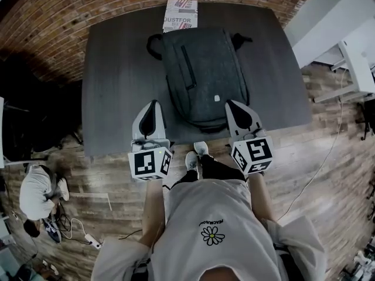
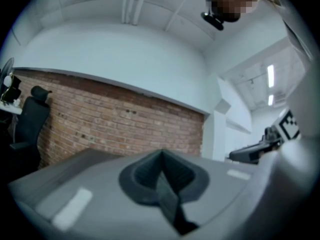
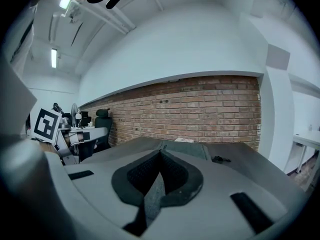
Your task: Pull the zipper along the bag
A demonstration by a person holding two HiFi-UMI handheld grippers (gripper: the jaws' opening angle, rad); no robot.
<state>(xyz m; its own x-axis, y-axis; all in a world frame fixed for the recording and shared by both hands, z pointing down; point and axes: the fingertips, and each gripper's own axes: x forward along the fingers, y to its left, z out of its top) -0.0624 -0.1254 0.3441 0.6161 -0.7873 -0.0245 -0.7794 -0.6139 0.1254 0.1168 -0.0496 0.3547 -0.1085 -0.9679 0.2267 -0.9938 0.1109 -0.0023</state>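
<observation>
- The bag [image 1: 205, 78] is dark grey and is laid flat in the middle of a dark table [image 1: 117, 81].
- A short zip line [image 1: 188, 66] is seen on the bag's front. A longer zip seems to run down the bag's left edge, but its pull is too small to be made out.
- Black straps are seen at the bag's two far corners.
- The left gripper [image 1: 153, 104] is held just beside the bag's near left corner. Its jaws are pressed together, and nothing is held between them.
- The right gripper [image 1: 230, 104] is held just beside the bag's near right corner. Its jaws are pressed together too, and nothing is held in them.
- The bag is not held by either gripper.
- Both grippers are pointed away from the person, toward the far side of the bag.
- A white box with print [image 1: 180, 14] is set just behind the bag, at the far edge of the table.
- A red brick wall [image 1: 58, 16] is seen further behind the bag.
- A wooden floor [image 1: 328, 157] is seen on the near side of the bag, under the person's shoes [image 1: 196, 154].
- A light shirt with a small flower [image 1: 212, 234] is worn by the person.
- A black office chair [image 3: 102, 126] is seen well to the left of the bag.
</observation>
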